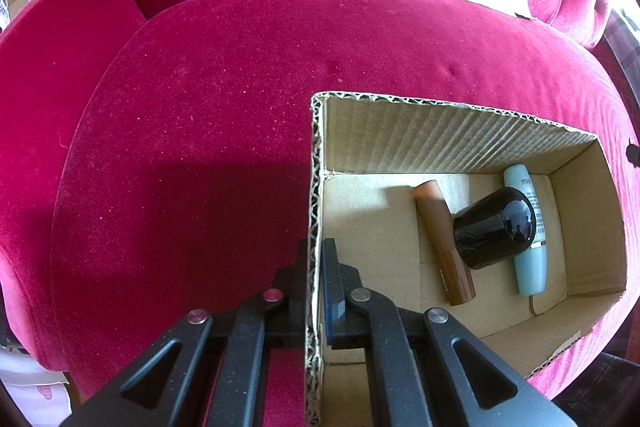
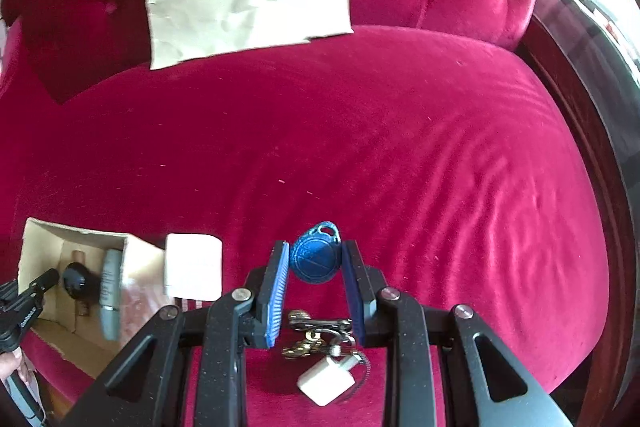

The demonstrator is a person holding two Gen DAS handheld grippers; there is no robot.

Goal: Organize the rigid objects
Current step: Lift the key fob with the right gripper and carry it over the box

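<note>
1. Keys (image 2: 316, 331) and a white block (image 2: 326, 381) dangle under the right tongs (image 2: 315, 263), clamped on a blue fob (image 2: 316, 259).
2. Left tongs (image 1: 316, 291) pinch the box (image 1: 314, 187) wall.
3. Jar (image 1: 494, 227) and tubes (image 1: 444, 243) lie inside, on the red sofa (image 1: 200, 107).

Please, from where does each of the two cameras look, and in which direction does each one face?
Left wrist: on the left gripper, facing steeply down at the cardboard box; its jaws are shut on the box's wall.
Right wrist: on the right gripper, facing down at the red cushion; its jaws hold a blue key fob, with keys dangling below.
Shared: box, cushion, black bottle, pale blue tube; the right view also shows the left gripper.
</note>
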